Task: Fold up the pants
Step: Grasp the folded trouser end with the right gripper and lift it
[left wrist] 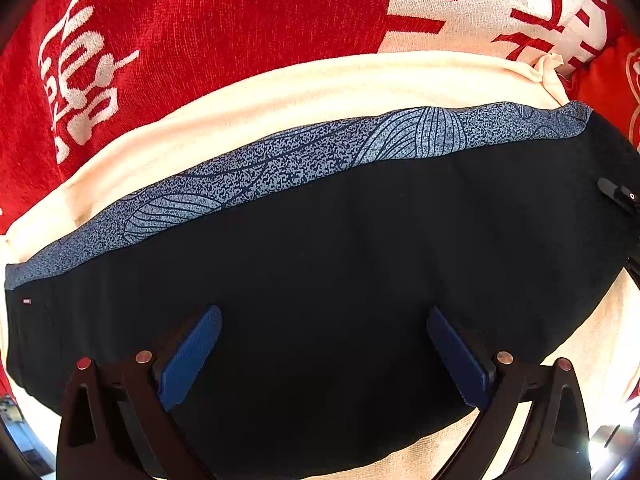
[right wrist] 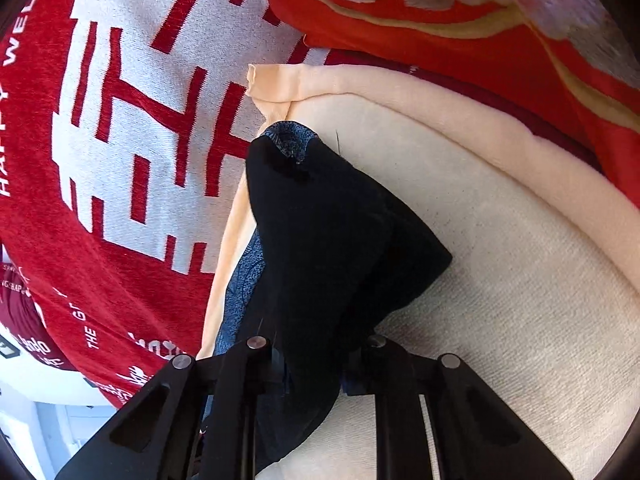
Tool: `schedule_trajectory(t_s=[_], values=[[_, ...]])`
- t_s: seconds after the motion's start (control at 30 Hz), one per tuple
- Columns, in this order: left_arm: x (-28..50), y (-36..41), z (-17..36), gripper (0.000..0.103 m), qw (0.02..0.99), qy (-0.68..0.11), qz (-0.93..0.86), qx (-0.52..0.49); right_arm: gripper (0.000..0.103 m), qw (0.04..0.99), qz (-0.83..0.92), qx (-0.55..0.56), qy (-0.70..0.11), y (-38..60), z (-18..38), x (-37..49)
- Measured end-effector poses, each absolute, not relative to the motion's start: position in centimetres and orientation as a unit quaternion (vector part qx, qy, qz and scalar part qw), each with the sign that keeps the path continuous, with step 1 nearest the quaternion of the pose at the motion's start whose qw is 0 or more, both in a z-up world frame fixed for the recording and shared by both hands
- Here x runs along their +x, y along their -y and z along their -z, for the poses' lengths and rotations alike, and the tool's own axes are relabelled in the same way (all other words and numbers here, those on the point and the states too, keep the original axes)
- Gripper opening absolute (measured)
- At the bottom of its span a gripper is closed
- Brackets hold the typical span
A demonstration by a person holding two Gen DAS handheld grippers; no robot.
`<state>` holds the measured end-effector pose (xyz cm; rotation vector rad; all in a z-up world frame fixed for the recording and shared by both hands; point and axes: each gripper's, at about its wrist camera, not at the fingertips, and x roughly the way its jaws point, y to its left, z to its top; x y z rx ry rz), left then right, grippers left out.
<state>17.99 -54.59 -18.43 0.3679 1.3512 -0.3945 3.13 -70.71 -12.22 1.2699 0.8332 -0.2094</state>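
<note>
The black pants (left wrist: 340, 260) lie spread on a cream cloth (left wrist: 320, 84), with a blue-grey patterned band (left wrist: 280, 168) along their far edge. My left gripper (left wrist: 324, 314) points down over the black fabric; its blue pads (left wrist: 192, 356) stand wide apart with nothing pinched. In the right wrist view one end of the pants (right wrist: 332, 232) is bunched into a raised peak. My right gripper (right wrist: 316, 364) is shut on that black fabric, which hides its fingertips. A strip of the patterned band (right wrist: 244, 280) shows along the left of the bunch.
A red blanket with white lettering (left wrist: 200, 20) (right wrist: 120, 120) lies under the cream cloth (right wrist: 500, 280). A red embroidered cushion (right wrist: 440, 32) lies at the back right. A black metal part (left wrist: 620, 194) sticks in at the left wrist view's right edge.
</note>
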Motion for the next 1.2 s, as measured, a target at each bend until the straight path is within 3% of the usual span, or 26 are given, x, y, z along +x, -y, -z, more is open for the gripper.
schedule_trajectory(t_s=[0.07,0.13,0.2,0.33,0.43,0.73,1.07,1.2], values=[[18.2,54.6,18.1,0.095,0.748,-0.614,0.189,0.165,0.016,0.724,0.090,0.575,-0.371,70.5,11.7,3.1],[18.2,55.0,17.3,0.075,0.749,-0.609,0.199,0.166,0.016,0.730,0.080,0.573,-0.365,70.3,11.0,3.1],[18.3,55.6,16.5,0.065,0.749,-0.605,0.216,0.163,0.016,0.736,0.073,0.567,-0.362,70.1,10.2,3.1],[18.5,57.9,15.5,0.065,0.756,-0.587,0.251,0.143,0.016,0.754,0.059,0.547,-0.359,69.3,8.1,3.2],[18.3,59.7,17.6,0.066,0.744,-0.594,0.264,0.158,0.016,0.770,0.047,0.519,-0.368,68.3,6.4,3.7],[18.4,58.2,18.6,0.066,0.764,-0.564,0.287,0.128,0.016,0.825,0.032,0.411,-0.388,63.2,1.4,5.9],[20.7,54.5,18.3,0.070,0.742,-0.576,0.334,0.078,0.016,0.862,0.041,0.269,-0.428,54.8,-2.7,8.4],[22.5,49.0,17.4,0.071,0.745,-0.594,0.300,0.041,0.020,0.869,0.036,0.210,-0.447,49.8,-3.0,9.8]])
